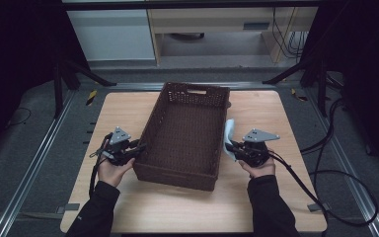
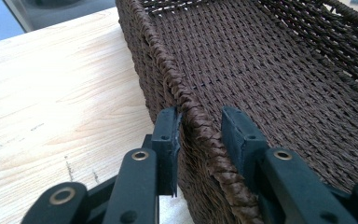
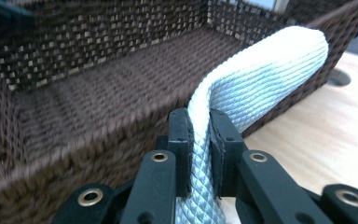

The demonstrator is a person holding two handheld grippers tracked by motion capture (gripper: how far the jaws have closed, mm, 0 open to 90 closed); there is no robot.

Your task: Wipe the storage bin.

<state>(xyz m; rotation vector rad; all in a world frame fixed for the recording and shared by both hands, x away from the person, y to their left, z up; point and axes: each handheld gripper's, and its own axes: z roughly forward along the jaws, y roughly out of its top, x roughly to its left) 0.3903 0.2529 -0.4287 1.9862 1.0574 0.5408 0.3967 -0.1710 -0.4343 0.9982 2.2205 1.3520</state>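
Observation:
A dark brown woven basket (image 1: 196, 94) stands in the middle of the wooden table (image 1: 123, 106), with nothing inside it. My left gripper (image 1: 140, 148) straddles the basket's left rim (image 2: 168, 70) near the front corner. In the left gripper view its jaws (image 2: 200, 119) stand one outside and one inside the wall; the outer pad touches the rim and the inner one stays a little off it. My right gripper (image 1: 229, 146) is at the basket's right side, shut on a white ribbed cloth (image 1: 230, 129). That cloth (image 3: 270, 70) rises between the jaws (image 3: 199, 119) and bends over the basket's right rim (image 3: 98, 93).
Bare wood lies to the left, right and front of the basket. Cables (image 1: 325, 173) trail off the table's right edge. Metal rails (image 1: 34, 163) run along both sides of the table, and furniture (image 1: 217, 19) stands beyond its far edge.

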